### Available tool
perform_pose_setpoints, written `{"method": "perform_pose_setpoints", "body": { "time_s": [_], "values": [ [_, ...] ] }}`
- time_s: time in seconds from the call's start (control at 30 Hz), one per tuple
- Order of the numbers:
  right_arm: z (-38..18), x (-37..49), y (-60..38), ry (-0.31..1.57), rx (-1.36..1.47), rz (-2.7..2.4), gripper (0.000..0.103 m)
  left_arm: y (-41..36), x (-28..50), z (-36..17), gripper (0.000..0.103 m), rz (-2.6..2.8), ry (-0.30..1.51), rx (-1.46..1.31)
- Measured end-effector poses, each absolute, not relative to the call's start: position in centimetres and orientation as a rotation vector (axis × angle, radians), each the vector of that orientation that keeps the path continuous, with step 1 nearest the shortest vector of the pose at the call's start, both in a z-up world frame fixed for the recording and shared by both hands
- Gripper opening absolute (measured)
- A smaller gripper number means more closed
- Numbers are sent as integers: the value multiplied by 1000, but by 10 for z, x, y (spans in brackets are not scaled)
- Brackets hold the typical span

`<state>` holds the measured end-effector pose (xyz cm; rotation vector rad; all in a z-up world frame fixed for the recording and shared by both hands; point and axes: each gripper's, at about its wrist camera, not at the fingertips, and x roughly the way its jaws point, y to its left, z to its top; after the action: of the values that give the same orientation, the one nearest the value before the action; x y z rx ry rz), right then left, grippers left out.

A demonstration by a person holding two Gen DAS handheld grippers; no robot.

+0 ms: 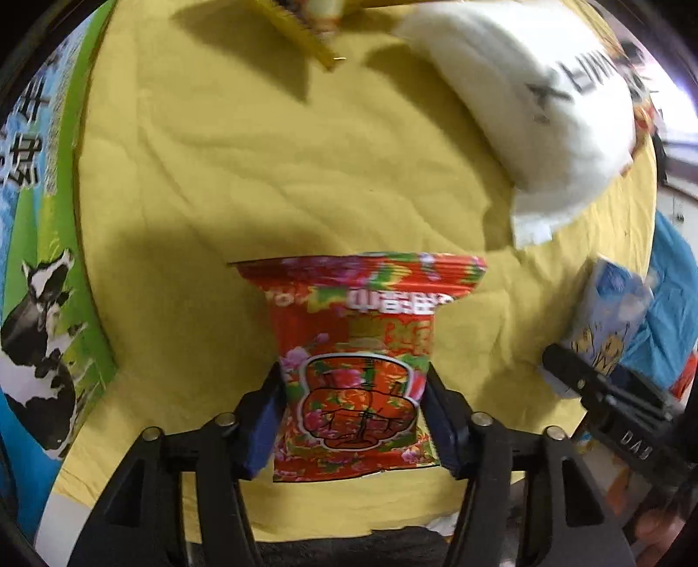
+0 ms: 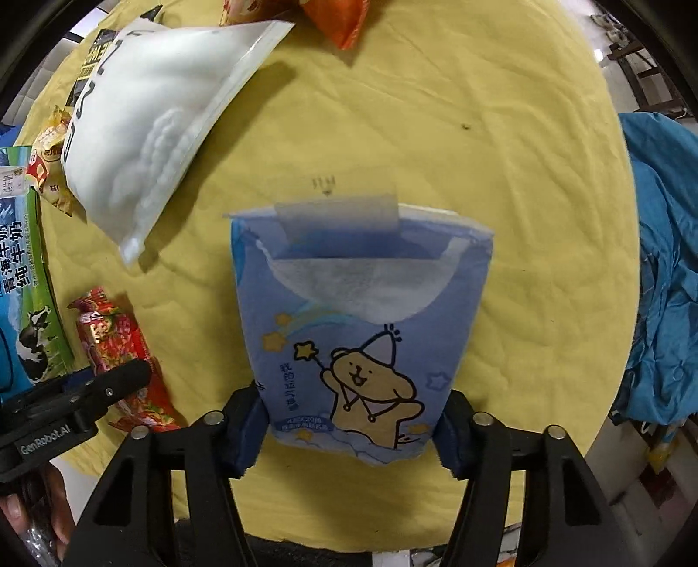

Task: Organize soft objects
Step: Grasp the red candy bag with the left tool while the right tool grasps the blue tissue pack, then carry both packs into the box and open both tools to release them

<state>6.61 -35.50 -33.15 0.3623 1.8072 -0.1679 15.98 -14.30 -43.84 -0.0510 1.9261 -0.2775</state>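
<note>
My left gripper (image 1: 353, 418) is shut on a red floral snack packet (image 1: 357, 349) and holds it above the yellow cloth (image 1: 261, 174). My right gripper (image 2: 353, 423) is shut on a blue tissue pack (image 2: 362, 322) with a bear drawing, held above the cloth. The tissue pack and right gripper also show at the right of the left wrist view (image 1: 610, 327). The red packet and left gripper show at the lower left of the right wrist view (image 2: 126, 357). A white soft pouch (image 1: 532, 100) with black letters lies on the cloth at the far side; it also shows in the right wrist view (image 2: 148, 117).
A green and blue milk carton box (image 1: 39, 261) with a cow stands at the left edge. Yellow snack packets (image 1: 305, 26) lie at the far edge. An orange packet (image 2: 340, 22) and small snack packets (image 2: 52, 161) lie near the pouch. Blue fabric (image 2: 663, 270) lies beyond the right edge.
</note>
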Motion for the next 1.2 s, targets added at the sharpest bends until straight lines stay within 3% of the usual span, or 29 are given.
{"method": "perform_pose_setpoints", "body": {
  "time_s": [0.13,0.23,0.43,0.5,0.57,0.63,0.93,1.2],
  "values": [
    [-328,50,-355,1762,411,-203,73,-158,149,-432,57,-279,1885,46],
    [-326,45,-359,1763,454,-234,73,-168,138,-417,44,-242,1839,122],
    [-316,43,-368,1713,579,-280,73,-166,101,-387,43,-216,1765,169],
    [-320,39,-373,1702,596,-300,69,-178,97,-379,43,-216,1745,176],
    [-319,31,-376,1685,616,-308,54,-170,102,-351,43,-218,1728,163],
    [-317,28,-375,1676,597,-314,47,-166,87,-325,43,-218,1706,153],
    [-278,-9,-351,1639,525,-247,43,-133,71,-231,43,-249,1553,90],
    [-191,-16,-307,1528,488,-85,43,-47,79,-139,43,-268,1435,-33]
  ]
}}
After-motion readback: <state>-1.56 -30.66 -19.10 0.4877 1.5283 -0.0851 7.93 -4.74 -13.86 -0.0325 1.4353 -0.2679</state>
